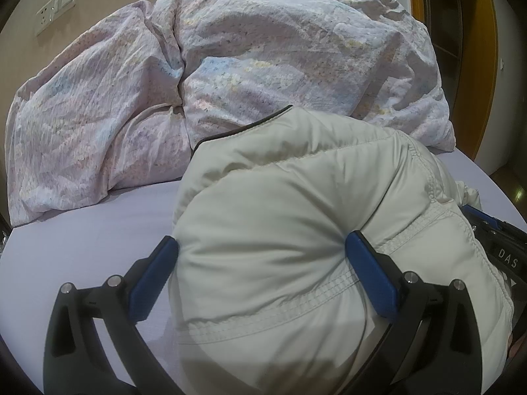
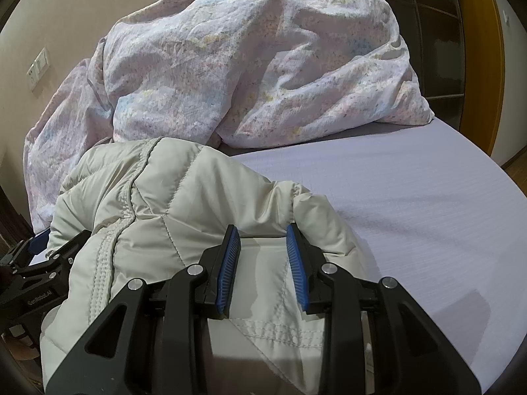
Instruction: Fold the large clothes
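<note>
A puffy cream quilted jacket (image 1: 296,217) lies bunched on the lavender bed sheet (image 1: 85,230). My left gripper (image 1: 262,248) has its blue-padded fingers wide apart with a thick roll of the jacket bulging between them, pressing against both pads. In the right wrist view the same jacket (image 2: 158,204) fills the lower left. My right gripper (image 2: 263,233) has its fingers closer together, closed on a fold of the jacket's fabric. The right gripper shows at the right edge of the left view (image 1: 500,247), and the left gripper at the left edge of the right view (image 2: 39,270).
A crumpled floral pink-and-blue duvet (image 1: 230,65) is heaped at the head of the bed, just behind the jacket; it also shows in the right view (image 2: 247,65). Bare sheet (image 2: 411,217) spreads to the right. Wall with switches (image 1: 56,6) left, wooden door frame (image 1: 484,65) right.
</note>
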